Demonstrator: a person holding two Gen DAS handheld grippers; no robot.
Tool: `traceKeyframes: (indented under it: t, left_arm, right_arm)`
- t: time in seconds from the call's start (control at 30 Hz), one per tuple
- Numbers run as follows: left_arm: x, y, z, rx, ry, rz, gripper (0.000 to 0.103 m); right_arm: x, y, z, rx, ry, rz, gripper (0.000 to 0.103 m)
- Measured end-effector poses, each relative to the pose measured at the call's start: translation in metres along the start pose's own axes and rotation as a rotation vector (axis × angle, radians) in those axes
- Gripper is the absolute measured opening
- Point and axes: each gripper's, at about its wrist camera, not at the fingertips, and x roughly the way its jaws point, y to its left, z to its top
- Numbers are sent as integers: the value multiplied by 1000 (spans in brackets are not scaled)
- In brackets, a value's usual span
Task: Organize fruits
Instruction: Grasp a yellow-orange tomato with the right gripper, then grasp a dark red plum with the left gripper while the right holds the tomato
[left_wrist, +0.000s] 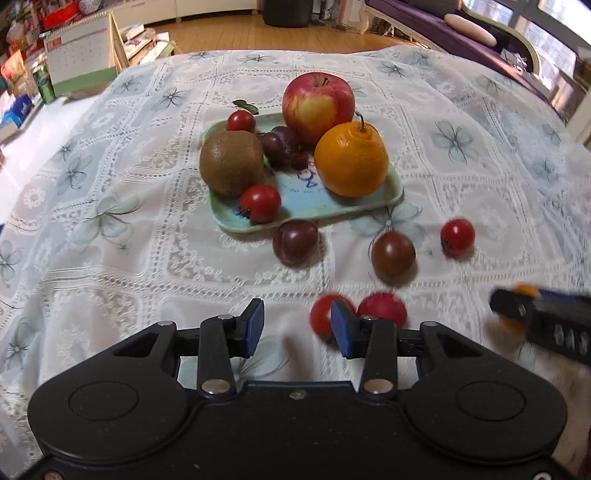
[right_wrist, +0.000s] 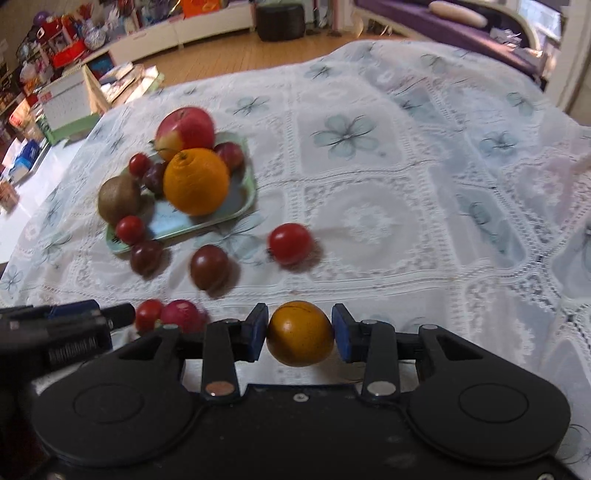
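The right tool (right_wrist: 300, 334) is clenched on a small yellow-orange fruit (right_wrist: 300, 333), one blue pad (right_wrist: 258, 330) pressing each side, the fruit lifted clear of the lace cloth (right_wrist: 388, 221). From the left wrist view this tool shows only as a blurred dark bar at the right edge, with a smear of orange behind it. The left tool (left_wrist: 297, 326) is released, its pads spread with only cloth between them. Its right pad (left_wrist: 341, 326) cuts across a red cherry tomato (left_wrist: 321, 314), hiding part of it; just beside that lies a pinkish-red round fruit (left_wrist: 382, 308), both soft with motion blur.

Farther out on the cloth lie two dark brownish-red tomatoes, one (left_wrist: 295, 242) just off the tray's near edge and another (left_wrist: 392, 254) to its right, and a bright red cherry tomato (left_wrist: 457, 236) farther right again.

The pale green tray (left_wrist: 369, 205) carries a kiwi (left_wrist: 232, 162), an orange (left_wrist: 351, 158) with a short stem, an apple (left_wrist: 318, 107), a dark plum (left_wrist: 282, 144) partly hidden behind the kiwi, and two cherry tomatoes, one at the near edge (left_wrist: 259, 203) and one at the far corner (left_wrist: 240, 120). A further reddish fruit (right_wrist: 229, 155) behind the orange shows only in the right wrist view. The tray bears a small cartoon figure with a line of writing under it, too small to read.

Beyond the bench, at the left, stand a desk calendar (left_wrist: 79, 51) whose grid cannot be read and a green can (left_wrist: 43, 85).
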Motion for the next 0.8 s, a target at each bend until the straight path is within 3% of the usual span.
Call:
traceKeyframes:
  t: [0.27, 0.43, 0.8]
  left_arm:
    - [13, -2, 32, -19, -40, 3, 50]
    - [31, -8, 34, 42, -36, 63, 50]
    - [53, -14, 38, 48, -33, 94, 53]
  right_arm:
    - [7, -7, 0, 60, -4, 3, 39]
    - [2, -4, -2, 41, -29, 4, 39]
    - [-3, 1, -5, 1, -62, 26, 39]
